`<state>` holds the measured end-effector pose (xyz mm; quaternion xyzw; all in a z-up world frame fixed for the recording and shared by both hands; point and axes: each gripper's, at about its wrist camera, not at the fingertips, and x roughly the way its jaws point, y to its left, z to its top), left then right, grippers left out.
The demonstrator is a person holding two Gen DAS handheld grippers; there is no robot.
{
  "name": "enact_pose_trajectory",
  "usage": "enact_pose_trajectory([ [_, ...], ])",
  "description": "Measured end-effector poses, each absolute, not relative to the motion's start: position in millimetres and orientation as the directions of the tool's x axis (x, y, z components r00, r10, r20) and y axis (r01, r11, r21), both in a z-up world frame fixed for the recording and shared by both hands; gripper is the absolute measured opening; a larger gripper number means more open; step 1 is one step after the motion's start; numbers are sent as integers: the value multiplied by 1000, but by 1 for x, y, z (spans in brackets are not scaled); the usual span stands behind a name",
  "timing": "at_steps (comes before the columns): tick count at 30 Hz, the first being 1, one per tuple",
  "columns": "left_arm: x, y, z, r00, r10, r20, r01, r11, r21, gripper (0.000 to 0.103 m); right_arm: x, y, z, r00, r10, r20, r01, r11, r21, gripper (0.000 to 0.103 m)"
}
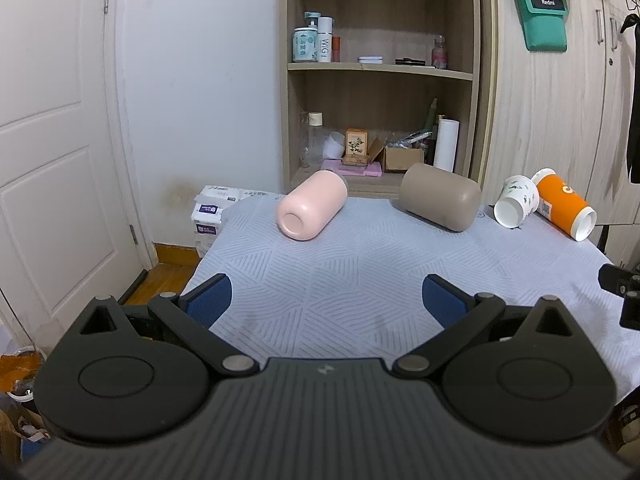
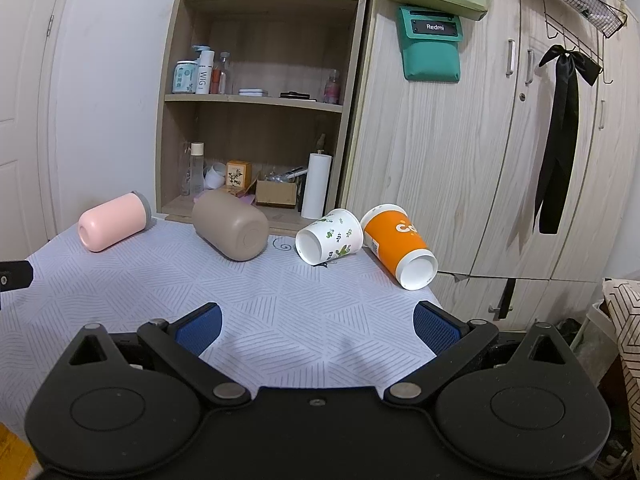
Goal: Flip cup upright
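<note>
Several cups lie on their sides along the far edge of the table: a pink cup point(image 1: 312, 210) point(image 2: 112, 222), a taupe cup point(image 1: 440, 202) point(image 2: 230, 226), a white paper cup with a leaf print point(image 1: 516, 200) point(image 2: 330, 236) and an orange paper cup point(image 1: 566, 208) point(image 2: 400, 244). My left gripper point(image 1: 326, 300) is open and empty, low over the near table, well short of the pink and taupe cups. My right gripper point(image 2: 316, 326) is open and empty, near the table's right front, short of the paper cups.
The table carries a pale patterned cloth point(image 1: 360, 264) point(image 2: 260, 292). Behind it stands an open shelf unit point(image 1: 380, 72) point(image 2: 260, 100) with bottles and boxes, and a wooden wardrobe point(image 2: 480, 140). A white door point(image 1: 52, 140) is at the left. Tissue packs point(image 1: 212, 208) sit beside the table.
</note>
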<state>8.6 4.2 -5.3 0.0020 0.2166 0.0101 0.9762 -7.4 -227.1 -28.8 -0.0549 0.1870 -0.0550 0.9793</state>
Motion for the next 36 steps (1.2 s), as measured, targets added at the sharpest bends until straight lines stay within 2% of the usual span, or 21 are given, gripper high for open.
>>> enact_pose_trajectory([
  [36,10,6,-10,903,23,-428,-19,1000,14,103,-7,-225,-30,922,-130,-364,88,988,-130,103],
])
